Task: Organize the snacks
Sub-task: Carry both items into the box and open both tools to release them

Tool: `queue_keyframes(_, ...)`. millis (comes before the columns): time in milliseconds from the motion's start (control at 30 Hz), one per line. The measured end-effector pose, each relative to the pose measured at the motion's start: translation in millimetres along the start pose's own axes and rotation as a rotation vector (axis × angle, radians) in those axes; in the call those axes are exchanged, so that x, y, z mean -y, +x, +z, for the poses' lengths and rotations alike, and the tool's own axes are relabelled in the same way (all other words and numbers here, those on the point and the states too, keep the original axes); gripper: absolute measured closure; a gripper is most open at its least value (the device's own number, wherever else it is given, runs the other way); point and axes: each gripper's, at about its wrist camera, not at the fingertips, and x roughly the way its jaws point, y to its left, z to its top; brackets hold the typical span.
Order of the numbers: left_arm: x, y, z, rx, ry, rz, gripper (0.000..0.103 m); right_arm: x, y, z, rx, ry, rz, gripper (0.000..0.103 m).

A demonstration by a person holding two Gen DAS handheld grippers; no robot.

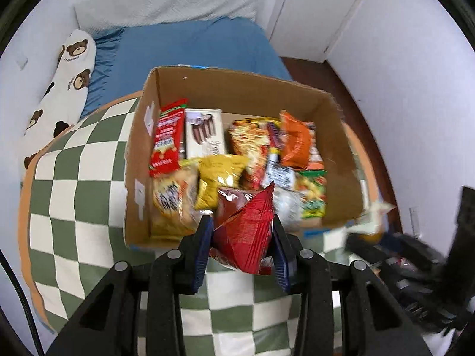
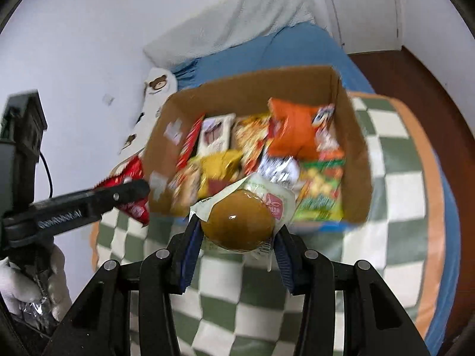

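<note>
A cardboard box [image 1: 142,136] full of snack packets stands on a green and white checked blanket [image 1: 77,195]; it also shows in the right wrist view [image 2: 356,136]. My left gripper [image 1: 242,231] is shut on a red snack packet [image 1: 246,231], held above the box's near edge. It appears from the side in the right wrist view [image 2: 130,191] with the red packet [image 2: 133,175]. My right gripper [image 2: 237,231] is shut on a wrapped round brown bun [image 2: 237,222], held just in front of the box's near wall.
The box holds a white biscuit box [image 1: 203,133], a yellow bag [image 1: 216,178], an orange bag [image 1: 295,142] and several more packets. The blanket lies on a blue bed [image 1: 193,47] against a white wall, with a bear-print pillow [image 1: 68,83]. Dark floor [image 2: 430,95] lies to the right.
</note>
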Motion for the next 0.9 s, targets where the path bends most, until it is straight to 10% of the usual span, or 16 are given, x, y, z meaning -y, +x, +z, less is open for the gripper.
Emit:
queue_keyframes(433,-34,94,19,-0.205,-0.087,0.038,0.066,53,72,32,-0.203,0.095,-0.089,0.053)
queue_keyframes(600,-35,99,15,-0.217,-0.098,0.056,0.020,63,78,30,-0.238,0.131,-0.117,0.016)
queue_keyframes(900,-23,90,17,-0.145,-0.053,0.139,0.007,50,80,37,-0.196,0.046,-0.276,0.004)
